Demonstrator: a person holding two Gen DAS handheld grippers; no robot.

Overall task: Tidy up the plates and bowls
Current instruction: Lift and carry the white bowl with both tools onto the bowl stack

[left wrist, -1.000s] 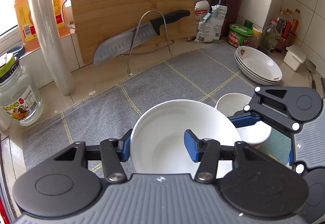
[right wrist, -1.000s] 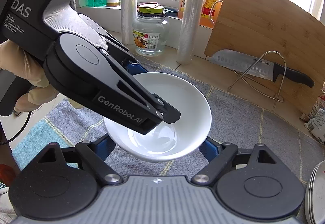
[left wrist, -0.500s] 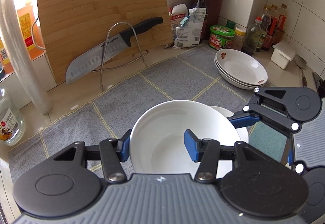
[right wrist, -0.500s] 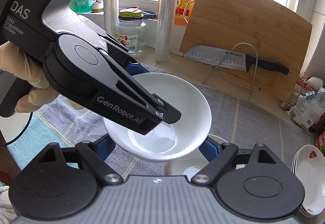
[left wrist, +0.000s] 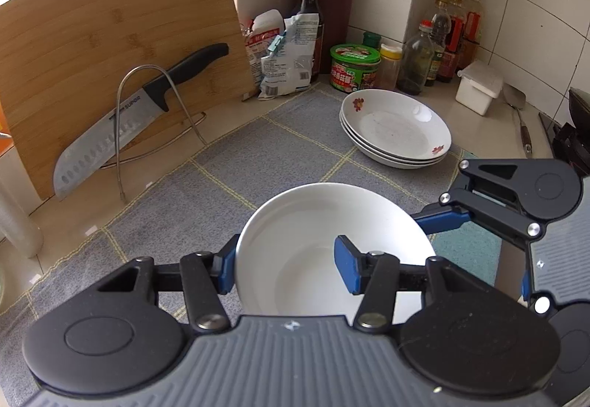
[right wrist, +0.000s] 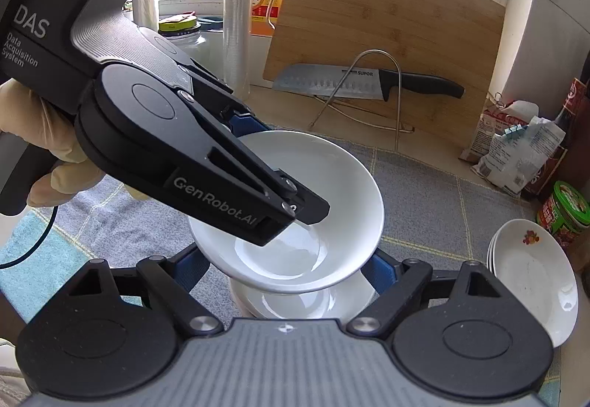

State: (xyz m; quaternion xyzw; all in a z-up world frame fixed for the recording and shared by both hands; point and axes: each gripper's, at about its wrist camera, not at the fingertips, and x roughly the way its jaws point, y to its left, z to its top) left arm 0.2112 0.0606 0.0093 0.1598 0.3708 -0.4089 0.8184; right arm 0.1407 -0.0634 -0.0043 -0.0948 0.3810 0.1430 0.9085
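Observation:
A white bowl hangs above the grey mat, held by both grippers. My left gripper is shut on its rim, one pad inside and one outside. My right gripper is shut across the bowl's lower sides from the right. Its blue finger shows at the bowl's right edge in the left wrist view. Straight beneath lies a second white bowl, partly hidden. A stack of three flowered plates rests on the mat to the right, apart from the bowls.
A bamboo cutting board leans at the back with a knife on a wire rack. Bags, jars, bottles and a knife block crowd the back corner. A white box and a stove edge sit far right. A gloved hand holds the left gripper.
Both grippers carried the white bowl to the right along the counter. The second bowl came into view and now lies directly under the held one. The plates are closer.

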